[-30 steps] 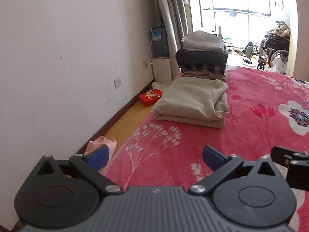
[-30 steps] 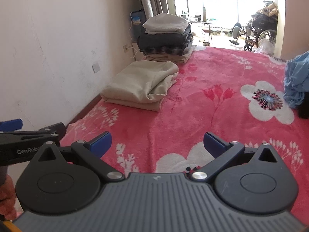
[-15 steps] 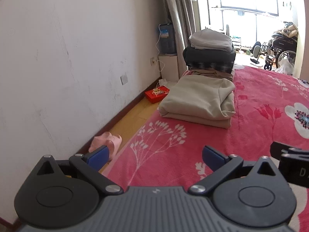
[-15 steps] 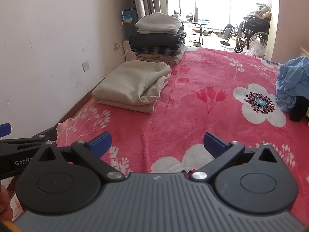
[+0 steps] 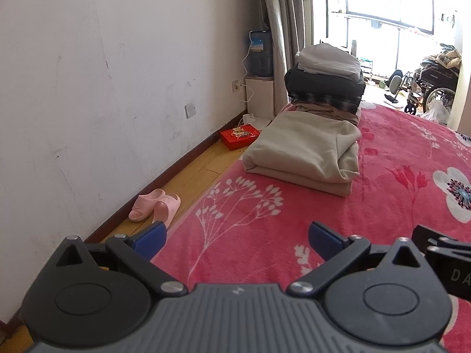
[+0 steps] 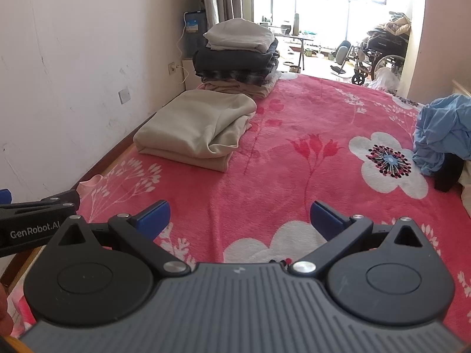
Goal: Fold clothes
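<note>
Both tools hang empty above the red floral blanket (image 6: 294, 123), side by side. The left gripper (image 5: 237, 236) has its blue pads spread wide with nothing between them, and the right gripper (image 6: 240, 217) is likewise wide open. At the far left edge of the bed lies a folded beige garment (image 6: 197, 126), and just beyond it stands a stack of folded clothes (image 6: 238, 56), so those look finished. The piece likely left to fold is the crumpled blue garment (image 6: 441, 135), heaped at the right edge of the bed, well apart from both tools. It looks light, thin and limp, so it should sag and slip rather than keep shape. A hold at a hem, collar or shoulder seam, one tool at each corner, would probably let it be spread flat first.
</note>
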A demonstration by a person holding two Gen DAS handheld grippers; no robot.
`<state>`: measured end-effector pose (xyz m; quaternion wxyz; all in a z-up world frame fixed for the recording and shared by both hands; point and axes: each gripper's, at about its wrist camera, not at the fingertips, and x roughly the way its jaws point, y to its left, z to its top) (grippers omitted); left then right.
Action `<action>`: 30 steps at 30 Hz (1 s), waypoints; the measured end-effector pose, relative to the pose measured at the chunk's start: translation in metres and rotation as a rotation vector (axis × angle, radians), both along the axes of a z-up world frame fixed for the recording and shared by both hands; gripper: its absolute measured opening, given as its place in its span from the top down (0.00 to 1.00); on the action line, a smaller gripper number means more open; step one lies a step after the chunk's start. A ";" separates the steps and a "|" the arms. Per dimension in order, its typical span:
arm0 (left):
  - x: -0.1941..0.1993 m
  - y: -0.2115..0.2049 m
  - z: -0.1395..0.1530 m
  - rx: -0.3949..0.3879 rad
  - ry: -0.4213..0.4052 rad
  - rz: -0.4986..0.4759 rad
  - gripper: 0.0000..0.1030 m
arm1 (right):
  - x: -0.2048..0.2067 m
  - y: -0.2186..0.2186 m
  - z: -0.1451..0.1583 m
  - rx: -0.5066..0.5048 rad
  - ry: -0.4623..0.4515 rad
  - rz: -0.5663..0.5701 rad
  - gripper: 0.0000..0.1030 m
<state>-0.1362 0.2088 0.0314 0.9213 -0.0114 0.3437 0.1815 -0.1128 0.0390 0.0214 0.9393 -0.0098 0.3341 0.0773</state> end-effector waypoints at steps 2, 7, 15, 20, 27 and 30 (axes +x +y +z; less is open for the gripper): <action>-0.001 0.000 0.000 0.002 -0.005 -0.001 0.00 | 0.000 0.001 0.000 -0.003 -0.002 0.002 0.01; -0.001 0.000 0.001 0.007 -0.010 -0.002 0.00 | -0.001 0.003 0.000 -0.007 -0.004 0.003 0.01; -0.003 0.002 0.002 0.009 -0.012 -0.003 0.00 | -0.003 0.005 0.001 -0.014 -0.009 0.005 0.01; -0.004 0.003 0.002 0.009 -0.011 -0.004 0.00 | -0.003 0.006 0.002 -0.015 -0.010 0.006 0.01; -0.004 0.004 0.003 0.012 -0.010 -0.005 0.00 | -0.002 0.006 0.002 -0.016 -0.008 0.007 0.01; -0.004 0.005 0.003 0.013 -0.008 -0.005 0.00 | -0.002 0.006 0.002 -0.014 -0.007 0.007 0.01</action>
